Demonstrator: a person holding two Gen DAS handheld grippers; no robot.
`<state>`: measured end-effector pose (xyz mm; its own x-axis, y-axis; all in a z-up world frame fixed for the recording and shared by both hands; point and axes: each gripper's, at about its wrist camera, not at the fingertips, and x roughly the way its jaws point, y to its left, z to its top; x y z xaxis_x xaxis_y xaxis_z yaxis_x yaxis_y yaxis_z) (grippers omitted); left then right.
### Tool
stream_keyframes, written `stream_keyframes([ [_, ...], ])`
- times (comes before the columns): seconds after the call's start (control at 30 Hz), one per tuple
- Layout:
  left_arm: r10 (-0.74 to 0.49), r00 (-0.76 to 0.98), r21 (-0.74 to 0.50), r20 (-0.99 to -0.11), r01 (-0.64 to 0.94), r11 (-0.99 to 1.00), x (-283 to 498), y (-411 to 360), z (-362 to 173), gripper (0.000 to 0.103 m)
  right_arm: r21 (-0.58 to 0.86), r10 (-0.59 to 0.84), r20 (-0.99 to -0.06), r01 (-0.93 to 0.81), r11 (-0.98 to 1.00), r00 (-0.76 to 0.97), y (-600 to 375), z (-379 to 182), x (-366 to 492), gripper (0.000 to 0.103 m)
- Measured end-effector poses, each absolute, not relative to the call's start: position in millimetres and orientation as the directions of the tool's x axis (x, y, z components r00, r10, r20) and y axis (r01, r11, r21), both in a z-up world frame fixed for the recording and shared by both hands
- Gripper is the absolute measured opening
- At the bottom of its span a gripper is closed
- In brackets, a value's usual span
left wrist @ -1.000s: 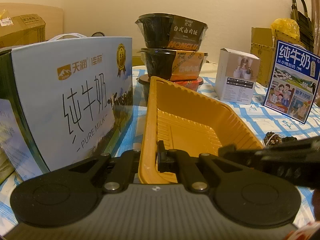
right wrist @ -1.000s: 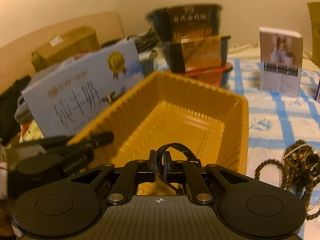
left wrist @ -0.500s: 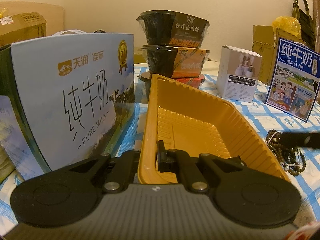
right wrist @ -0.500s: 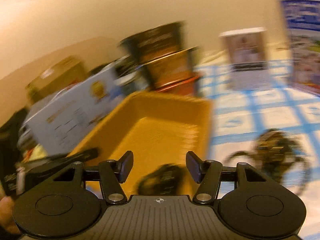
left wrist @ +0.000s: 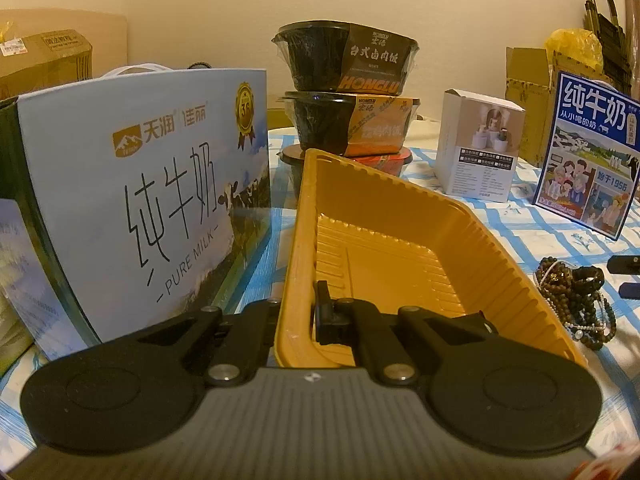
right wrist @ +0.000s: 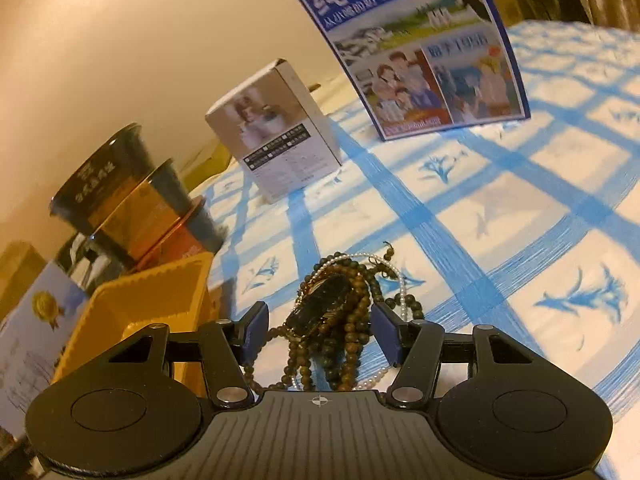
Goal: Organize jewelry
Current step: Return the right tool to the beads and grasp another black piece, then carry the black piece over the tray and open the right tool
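Left claw (left wrist: 298,312) is clamped on the near rim of the yellow tray (left wrist: 400,264), one finger outside the wall and the other inside it, with the tray running away from it across the tabletop (left wrist: 532,224) and its blue-checked cloth. I can see nothing lying in the part of the tray that shows. Beside the tray on its left stands a big pale-blue milk carton (left wrist: 160,200), and behind it three black food bowls (left wrist: 348,108) are stacked one on another. Further right are a small white box (left wrist: 478,148) and a blue milk box (left wrist: 588,152) with a family picture on it.

Right claw (right wrist: 316,332) has a different job: its jaws stand partly apart, neither wide nor narrow, and they have just been opening. Between them, on the cloth, lies the heap of jewelry (right wrist: 340,316): brown bead strings tangled with a thin strand of small white beads and a dark, gold-edged piece on top. The blue pads (right wrist: 386,330) sit either side of the heap without pressing on it. The heap rests just beside the tray's right wall, outside it.
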<state>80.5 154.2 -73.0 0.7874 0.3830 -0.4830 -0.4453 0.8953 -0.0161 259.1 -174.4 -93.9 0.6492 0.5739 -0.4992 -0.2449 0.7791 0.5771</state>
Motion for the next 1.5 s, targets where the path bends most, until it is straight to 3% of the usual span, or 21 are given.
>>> stream_keyframes([
  [0.07, 0.382, 0.788, -0.015, -0.483, -0.444, 0.896, 81, 154, -73, 0.004, 0.583, 0.576, -0.5, -0.24, 0.776, 0.646, -171, -96, 263, 0.058],
  [0.33, 0.381, 0.787, -0.015, -0.485, -0.443, 0.896, 81, 155, -73, 0.004, 0.583, 0.571, -0.516, -0.226, 0.781, 0.639, -160, -106, 271, 0.039],
  [0.57, 0.381, 0.786, -0.015, -0.486, -0.444, 0.896, 82, 156, -73, 0.004, 0.607, 0.577, -0.516, -0.205, 0.768, 0.633, -159, -113, 279, 0.034],
  [0.73, 0.381, 0.786, -0.016, -0.486, -0.444, 0.896, 82, 156, -74, 0.004, 0.579, 0.581, -0.509, -0.246, 0.777, 0.635, -157, -112, 278, 0.017],
  [1.23, 0.37, 0.791, -0.031, -0.487, -0.439, 0.898, 80, 157, -75, 0.004, 0.623, 0.678, -0.424, -0.35, 0.7, 0.601, -137, -63, 259, 0.016],
  [1.5, 0.36, 0.796, -0.048, -0.487, -0.436, 0.899, 79, 158, -75, 0.003, 0.733, 0.84, -0.351, -0.437, 0.521, 0.414, -78, -51, 238, 0.016],
])
